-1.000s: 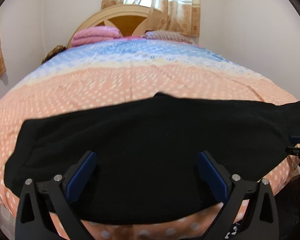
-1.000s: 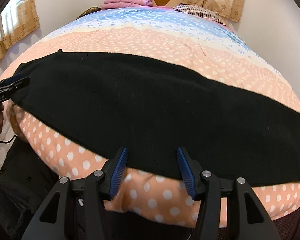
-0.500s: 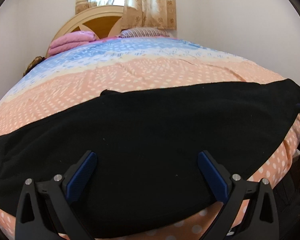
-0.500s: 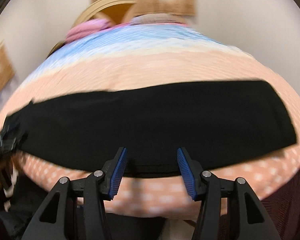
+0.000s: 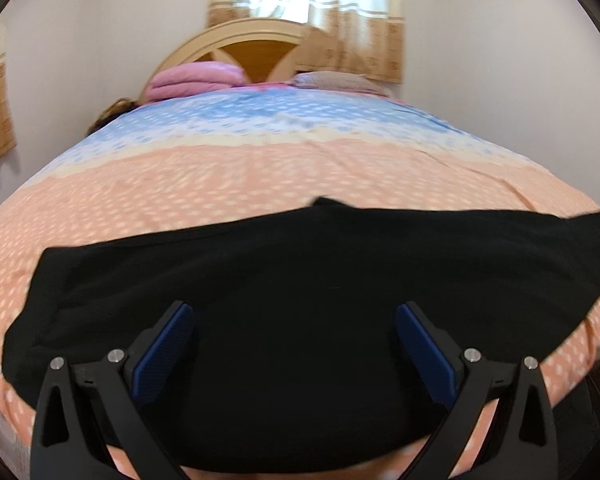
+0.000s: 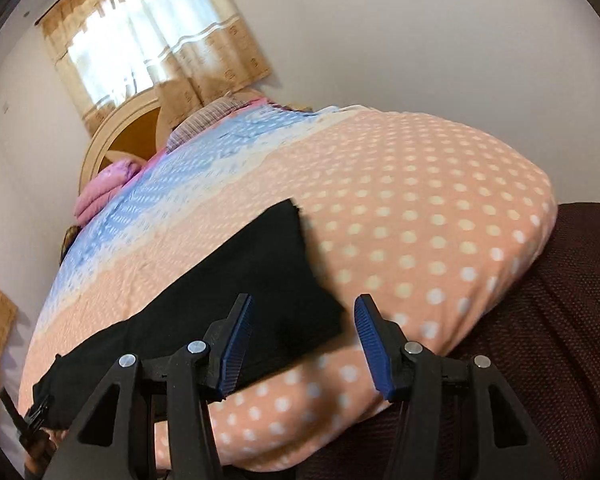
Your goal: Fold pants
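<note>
Black pants [image 5: 300, 300] lie flat across the near edge of a bed, folded lengthwise into one long band. My left gripper [image 5: 296, 344] is open and empty, hovering just above the wide part of the pants. In the right wrist view the pants [image 6: 228, 304] run from lower left to their cuff end near the middle. My right gripper [image 6: 304, 340] is open and empty, just above the cuff's near corner. The left gripper [image 6: 28, 424] shows at the far lower left of that view, its jaws unclear there.
The bed has a peach polka-dot cover [image 5: 220, 184] [image 6: 420, 216] with a blue band further back. Pink folded bedding [image 5: 196, 80] and a striped pillow [image 5: 336, 80] lie by the wooden headboard [image 5: 256, 48]. A dark maroon surface [image 6: 548, 340] lies below the bed's right corner.
My right gripper has swung far to the right, from the middle of the pants to their cuff end. My left gripper's view shifted left and back; it stays above the pants, open.
</note>
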The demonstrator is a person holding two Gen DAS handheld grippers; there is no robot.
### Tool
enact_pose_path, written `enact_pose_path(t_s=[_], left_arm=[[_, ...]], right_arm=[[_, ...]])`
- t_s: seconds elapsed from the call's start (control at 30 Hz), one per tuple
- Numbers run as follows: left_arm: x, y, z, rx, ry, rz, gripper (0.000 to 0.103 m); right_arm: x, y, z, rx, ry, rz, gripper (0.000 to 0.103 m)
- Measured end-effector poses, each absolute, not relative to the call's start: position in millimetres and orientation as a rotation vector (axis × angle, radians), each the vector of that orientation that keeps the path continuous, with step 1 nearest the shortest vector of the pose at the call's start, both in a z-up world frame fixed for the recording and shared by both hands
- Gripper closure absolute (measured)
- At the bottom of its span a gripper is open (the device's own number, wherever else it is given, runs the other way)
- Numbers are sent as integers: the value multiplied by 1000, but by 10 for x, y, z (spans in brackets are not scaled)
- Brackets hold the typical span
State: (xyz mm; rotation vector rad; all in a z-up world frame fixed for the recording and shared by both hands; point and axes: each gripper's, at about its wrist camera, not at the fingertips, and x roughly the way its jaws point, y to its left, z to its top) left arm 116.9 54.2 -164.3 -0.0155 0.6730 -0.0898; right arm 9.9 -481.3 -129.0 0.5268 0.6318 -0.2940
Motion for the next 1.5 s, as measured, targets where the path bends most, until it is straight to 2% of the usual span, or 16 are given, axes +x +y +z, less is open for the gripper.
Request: enact_pose_path(t_s=[0.2,0.37,0.4,0.43,0.47,0.63,0.73,1.2,1.5], left_arm=[[1208,663,-1760,-40,691,-41,0],[1225,631,-1806,-35,694,-36,0],[1230,633,-1803,-37,693,-35,0],[1216,651,-1793,-39,693,-36,0],[1214,653,-1790,-39,694,-37,0],[1211,706,-1777,-41,694,-32,0],[1208,735,-1778,-41,693,-28,0],[1222,969,-1756,-50,690,7,0],[1203,961,-1732,-66,686,-8,0]], right_arm=[[104,-5017,-1409,553,583,-299,49],[334,-4960,-1414,530,619,-178,52],[370,-4961,-1426,526,620,-183,57],[404,-4968,-1436,524,620,-191,67],[429,-4981,-1459,541,619,-181,71],[459,-5034,-1543,620,613,-106,87],[451,-5005,-1570,625,608,-100,90],[507,-4279,-974,450,483,-44,91],[715,-3616,-697,347,485,64,91]])
